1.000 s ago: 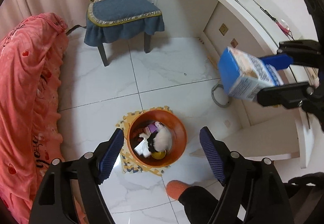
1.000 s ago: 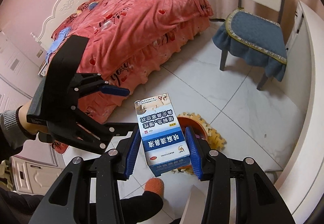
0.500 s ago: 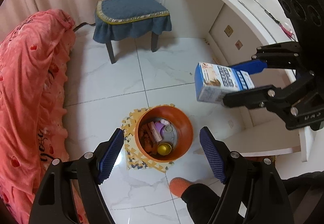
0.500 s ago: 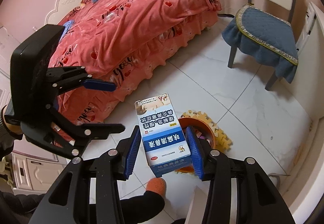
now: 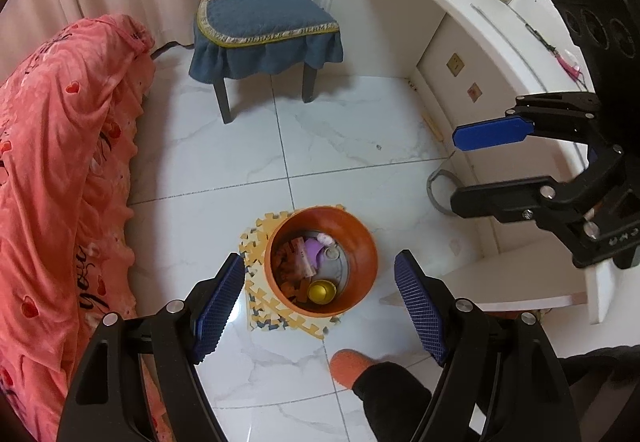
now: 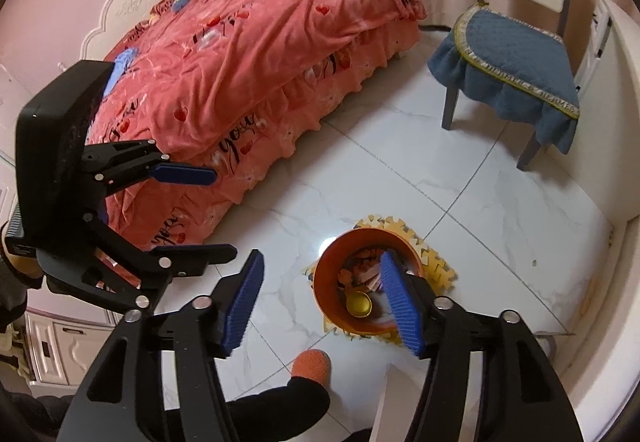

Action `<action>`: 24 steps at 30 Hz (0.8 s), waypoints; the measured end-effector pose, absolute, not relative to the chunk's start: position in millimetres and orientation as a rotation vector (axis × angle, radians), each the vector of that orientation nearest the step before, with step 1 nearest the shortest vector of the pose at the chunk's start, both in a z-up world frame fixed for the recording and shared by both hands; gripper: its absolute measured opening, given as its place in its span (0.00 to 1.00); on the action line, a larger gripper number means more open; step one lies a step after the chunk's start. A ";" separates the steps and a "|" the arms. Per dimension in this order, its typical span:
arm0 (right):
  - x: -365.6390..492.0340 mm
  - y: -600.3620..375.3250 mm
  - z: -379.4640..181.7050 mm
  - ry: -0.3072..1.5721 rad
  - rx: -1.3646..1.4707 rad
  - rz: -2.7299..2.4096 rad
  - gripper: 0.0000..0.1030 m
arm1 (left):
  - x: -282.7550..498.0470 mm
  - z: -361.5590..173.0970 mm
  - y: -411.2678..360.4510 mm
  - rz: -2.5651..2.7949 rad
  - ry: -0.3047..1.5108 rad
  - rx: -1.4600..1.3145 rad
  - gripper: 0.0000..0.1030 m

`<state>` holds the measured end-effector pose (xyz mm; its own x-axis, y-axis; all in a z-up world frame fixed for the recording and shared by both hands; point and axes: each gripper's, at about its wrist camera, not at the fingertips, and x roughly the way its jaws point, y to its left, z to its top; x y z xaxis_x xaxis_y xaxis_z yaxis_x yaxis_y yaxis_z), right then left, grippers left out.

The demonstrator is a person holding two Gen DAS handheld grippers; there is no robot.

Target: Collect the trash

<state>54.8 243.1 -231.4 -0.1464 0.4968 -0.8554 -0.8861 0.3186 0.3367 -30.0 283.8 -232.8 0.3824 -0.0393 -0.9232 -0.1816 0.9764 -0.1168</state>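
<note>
Left wrist view: my left tongs [image 5: 320, 298] gape empty above orange bin [image 5: 362, 242]; right tongs [image 6: 320, 300] just opened, nothing between them. Trash [image 5: 298, 262] lies inside bin.

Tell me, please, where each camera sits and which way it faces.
Left wrist: on the left gripper, looking steeply down at the orange bin; shows its open fingers, the right gripper, a slippered foot.
Right wrist: on the right gripper, looking down at the bin and bed; shows its open, empty fingers, the left gripper.
Shared: bin, chair, foot.
</note>
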 end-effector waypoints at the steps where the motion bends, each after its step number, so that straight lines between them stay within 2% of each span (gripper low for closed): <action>1: 54.8 238.8 -227.0 1.180 -0.423 1.267 0.64 | -29.6 -227.9 280.1 0.095 1.169 -0.208 0.75; 3: 54.5 227.1 -213.0 1.161 -0.403 1.268 0.64 | -28.7 -215.0 271.4 0.101 1.143 -0.206 0.75; 7: 54.6 201.8 -181.5 1.111 -0.367 1.253 0.74 | -25.8 -186.0 249.8 0.120 1.092 -0.200 0.75; 8: 55.4 192.4 -169.9 1.091 -0.348 1.249 0.79 | -25.2 -180.3 244.1 0.125 1.079 -0.195 0.81; 10: 57.9 175.2 -149.4 1.054 -0.318 1.225 0.86 | -24.7 -160.8 229.5 0.147 1.032 -0.183 0.85; 13: 62.6 144.5 -119.5 0.996 -0.282 1.183 0.94 | -21.6 -139.9 211.1 0.149 0.986 -0.192 0.85; 22: 84.2 46.6 -55.8 0.884 -0.191 1.027 0.95 | -9.1 -81.5 147.3 0.182 0.867 -0.151 0.86; 23: 85.5 32.5 -48.1 0.869 -0.171 1.003 0.95 | -9.3 -76.5 140.5 0.182 0.853 -0.145 0.92; 24: 86.2 24.7 -44.5 0.864 -0.159 0.995 0.95 | -9.4 -70.7 133.8 0.188 0.833 -0.136 0.94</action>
<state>86.2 24.7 -44.5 0.2519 0.6687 -0.6995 -0.7869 0.5623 0.2541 -9.4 133.8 -70.7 0.6574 0.1123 -0.7451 -0.2186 0.9747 -0.0460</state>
